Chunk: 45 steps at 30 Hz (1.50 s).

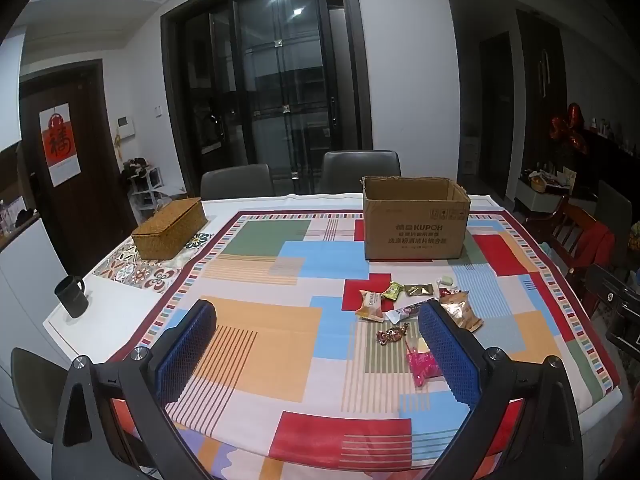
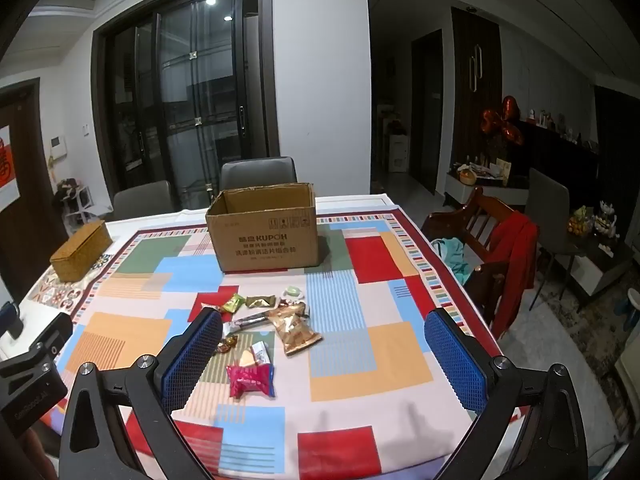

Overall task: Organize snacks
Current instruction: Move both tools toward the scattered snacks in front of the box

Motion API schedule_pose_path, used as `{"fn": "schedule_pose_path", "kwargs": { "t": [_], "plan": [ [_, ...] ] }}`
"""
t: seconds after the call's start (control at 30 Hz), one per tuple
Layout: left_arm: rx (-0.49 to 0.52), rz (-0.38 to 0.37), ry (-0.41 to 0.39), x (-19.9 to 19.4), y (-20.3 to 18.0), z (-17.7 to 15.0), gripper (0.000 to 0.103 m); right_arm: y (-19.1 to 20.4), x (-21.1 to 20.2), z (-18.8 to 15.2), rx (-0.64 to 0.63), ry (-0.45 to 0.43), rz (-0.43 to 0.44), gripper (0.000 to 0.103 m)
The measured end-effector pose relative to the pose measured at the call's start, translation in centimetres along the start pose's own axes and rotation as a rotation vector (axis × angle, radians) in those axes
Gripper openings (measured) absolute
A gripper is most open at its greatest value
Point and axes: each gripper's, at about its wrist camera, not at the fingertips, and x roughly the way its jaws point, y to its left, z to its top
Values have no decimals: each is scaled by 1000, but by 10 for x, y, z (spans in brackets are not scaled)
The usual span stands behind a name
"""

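Hovering over the near part of the table, both tools spread wide and empty: left gripper (image 1: pixel 316 354) with nothing between its blue pads, right gripper (image 2: pixel 324 356) likewise gaping above the patterned tablecloth (image 2: pixel 372 364). Lying loose in a small scatter just ahead, the snacks (image 2: pixel 260 332): a pink wrapped sweet (image 2: pixel 250 378) nearest, a gold crinkled packet (image 2: pixel 294 328) beyond it, small green and gold wrappers (image 2: pixel 248 303) farther on. Standing open-topped behind the scatter, well apart from it, the cardboard box (image 2: pixel 264 240), its inside partly hidden and showing nothing from these angles. Looking like the very start, then: no snack gathered, everything waiting to be lifted, presumably toward that box. Sitting off at the far left corner, a lidded woven basket (image 1: pixel 170 230), and a dark mug (image 1: pixel 73 296) near the left table edge. Leaving plenty of bare cloth around the pile for approach; minding the right table edge, with a wooden chair (image 2: pixel 486 240) draped in red just beside it.
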Motion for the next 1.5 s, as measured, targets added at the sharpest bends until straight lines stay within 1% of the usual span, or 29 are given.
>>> {"fn": "schedule_pose_path", "kwargs": {
  "t": [0.33,0.4,0.6,0.63,0.7,0.9,1.5],
  "plan": [
    [0,-1,1,0,0,0,103,0,0,1,0,2,1,102],
    [0,-1,2,0,0,0,103,-7,1,-1,1,4,1,102],
    [0,-4,9,0,-5,-1,103,-10,0,-2,1,10,3,102],
    [2,-5,11,0,-7,-3,103,-9,6,-8,4,13,0,102],
    [4,-8,14,1,-9,-4,103,-8,8,-10,5,17,-1,102],
    [10,-26,28,9,-8,-5,103,-6,15,-13,8,33,-6,102],
    [37,-36,110,46,-31,-11,103,-8,51,-15,-10,106,-4,102]
  ]
}}
